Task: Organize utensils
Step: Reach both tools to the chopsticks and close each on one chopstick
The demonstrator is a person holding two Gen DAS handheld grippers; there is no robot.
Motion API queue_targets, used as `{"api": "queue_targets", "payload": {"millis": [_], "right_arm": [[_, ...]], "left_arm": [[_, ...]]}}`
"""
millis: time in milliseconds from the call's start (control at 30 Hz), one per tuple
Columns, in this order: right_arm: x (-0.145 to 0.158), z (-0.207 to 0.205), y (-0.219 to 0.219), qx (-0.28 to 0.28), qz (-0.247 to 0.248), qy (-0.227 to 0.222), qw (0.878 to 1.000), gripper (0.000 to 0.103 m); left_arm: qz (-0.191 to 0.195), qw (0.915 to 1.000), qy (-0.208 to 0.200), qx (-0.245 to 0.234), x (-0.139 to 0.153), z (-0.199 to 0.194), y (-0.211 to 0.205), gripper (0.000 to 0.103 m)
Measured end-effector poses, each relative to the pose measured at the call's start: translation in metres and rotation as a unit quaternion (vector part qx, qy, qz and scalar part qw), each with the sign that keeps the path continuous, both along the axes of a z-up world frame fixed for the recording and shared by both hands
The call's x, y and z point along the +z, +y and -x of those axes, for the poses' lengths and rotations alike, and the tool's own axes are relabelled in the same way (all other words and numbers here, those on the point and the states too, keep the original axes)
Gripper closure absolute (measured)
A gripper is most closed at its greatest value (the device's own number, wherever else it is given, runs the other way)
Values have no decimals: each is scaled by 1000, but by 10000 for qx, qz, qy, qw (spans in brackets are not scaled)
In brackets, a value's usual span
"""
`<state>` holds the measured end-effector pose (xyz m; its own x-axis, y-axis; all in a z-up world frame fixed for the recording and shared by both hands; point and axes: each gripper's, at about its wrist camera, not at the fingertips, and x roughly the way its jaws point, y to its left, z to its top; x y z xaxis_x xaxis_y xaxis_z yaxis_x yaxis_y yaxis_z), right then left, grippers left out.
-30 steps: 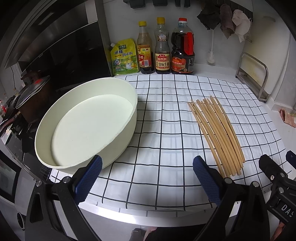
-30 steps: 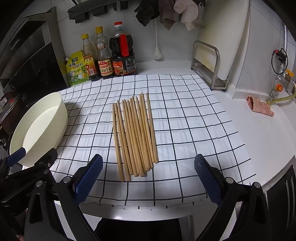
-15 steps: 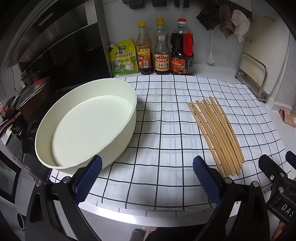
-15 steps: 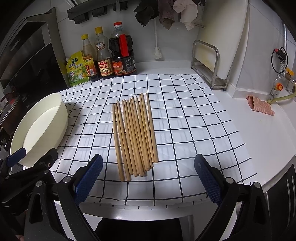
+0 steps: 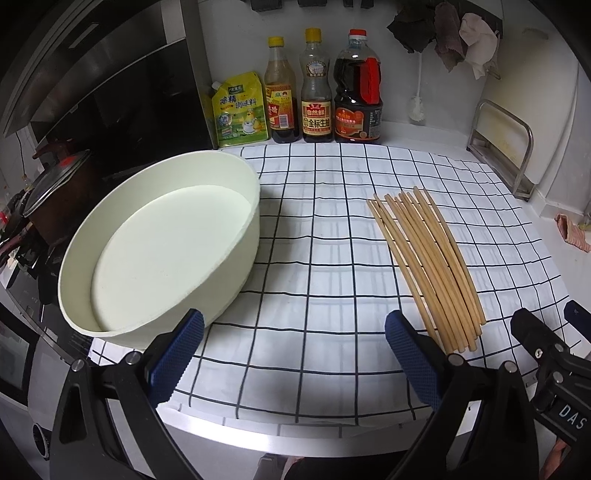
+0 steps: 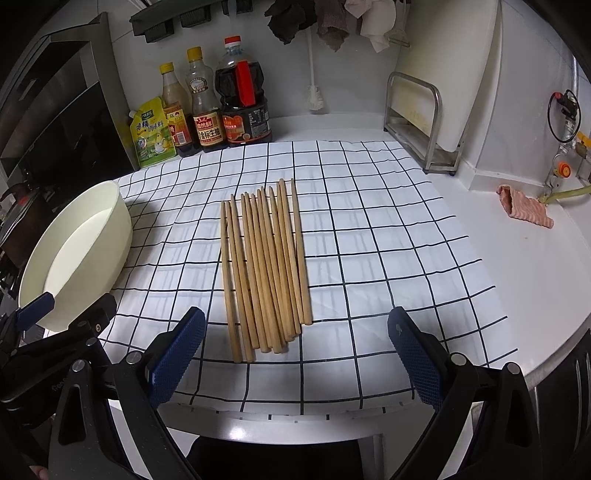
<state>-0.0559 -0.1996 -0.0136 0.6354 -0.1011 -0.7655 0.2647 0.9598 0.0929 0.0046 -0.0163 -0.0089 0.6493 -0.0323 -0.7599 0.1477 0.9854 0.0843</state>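
Pale wooden chopsticks (image 6: 264, 266), lying side by side, checked cloth (image 6: 388, 258)

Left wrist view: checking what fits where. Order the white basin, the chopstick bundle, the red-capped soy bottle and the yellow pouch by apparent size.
1. white basin
2. chopstick bundle
3. red-capped soy bottle, farther back, so unsure
4. yellow pouch

Left tool (image 6: 35, 312) largely cut off at the right-wrist frame's left edge, right tool (image 5: 554, 332) cropped at the left-wrist frame's right edge, bottle (image 5: 316, 86) label print too small to read, hanging cloths (image 6: 332, 22) clipped by the top edge
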Motion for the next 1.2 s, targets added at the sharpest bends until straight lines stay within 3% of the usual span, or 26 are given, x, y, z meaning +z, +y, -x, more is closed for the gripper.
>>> {"api": "queue_targets", "payload": {"millis": [333, 567, 767, 1200], "right_arm": [[-15, -33, -47, -7, 72, 133, 9999, 8], [-44, -69, -56, 303, 313, 592, 9973, 9], [-58, -95, -68, 222, 242, 704, 9970, 9], [-74, -132, -71, 409, 451, 912, 9940, 9]], "left_arm": [[104, 9987, 461, -169, -26, -23, -32, 6], [328, 9964, 770, -121, -43, -42, -46, 6], [108, 9969, 782, 29, -53, -54, -53, 6], [119, 9958, 883, 220, -63, -75, -56, 6]]}}
